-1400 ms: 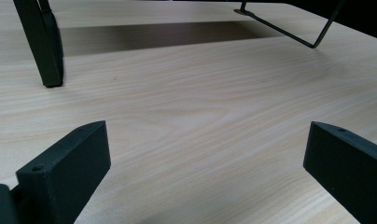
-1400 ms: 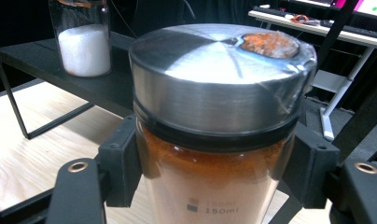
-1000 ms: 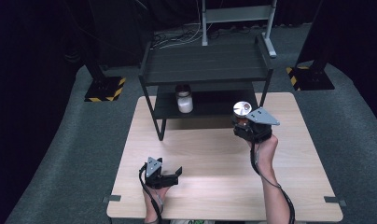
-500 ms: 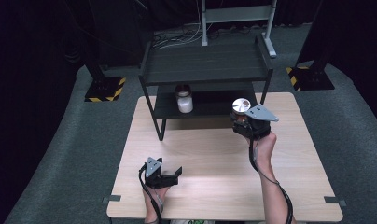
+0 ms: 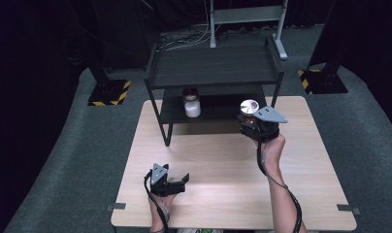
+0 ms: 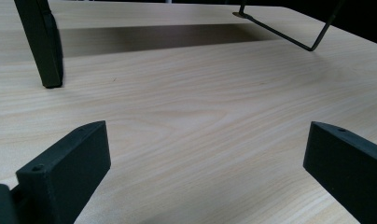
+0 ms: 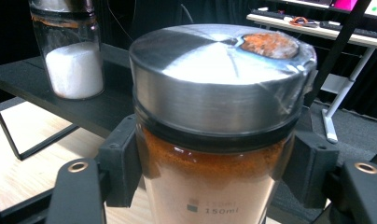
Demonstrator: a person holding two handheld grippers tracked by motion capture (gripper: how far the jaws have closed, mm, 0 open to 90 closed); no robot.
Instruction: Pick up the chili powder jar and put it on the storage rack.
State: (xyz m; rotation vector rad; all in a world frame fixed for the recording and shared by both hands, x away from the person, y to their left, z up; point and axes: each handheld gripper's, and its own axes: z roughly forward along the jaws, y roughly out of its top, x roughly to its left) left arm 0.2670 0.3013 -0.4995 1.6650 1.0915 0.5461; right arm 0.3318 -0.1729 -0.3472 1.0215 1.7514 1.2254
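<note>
My right gripper (image 5: 249, 121) (image 7: 210, 158) is shut on a glass jar of orange-brown powder (image 7: 210, 186) with a shiny metal lid (image 5: 249, 106) (image 7: 219, 74), held upright above the table, just in front of the right end of the black rack's lower shelf (image 5: 218, 112). A second jar with white powder (image 5: 191, 104) (image 7: 73, 65) stands on that lower shelf, to the left. Near the table's front edge, my left gripper (image 5: 179, 182) (image 6: 205, 158) rests low over the bare wood with its jaws wide apart and nothing between them.
The black two-tier rack (image 5: 216, 65) stands at the back of the wooden table (image 5: 218, 165); its top shelf is bare. A rack leg (image 6: 44, 44) stands ahead of the left gripper. Dark floor and stand bases with yellow-black stripes (image 5: 109, 92) surround the table.
The right gripper with the jar has crept a little toward the rack's lower shelf. The left gripper has not moved.
</note>
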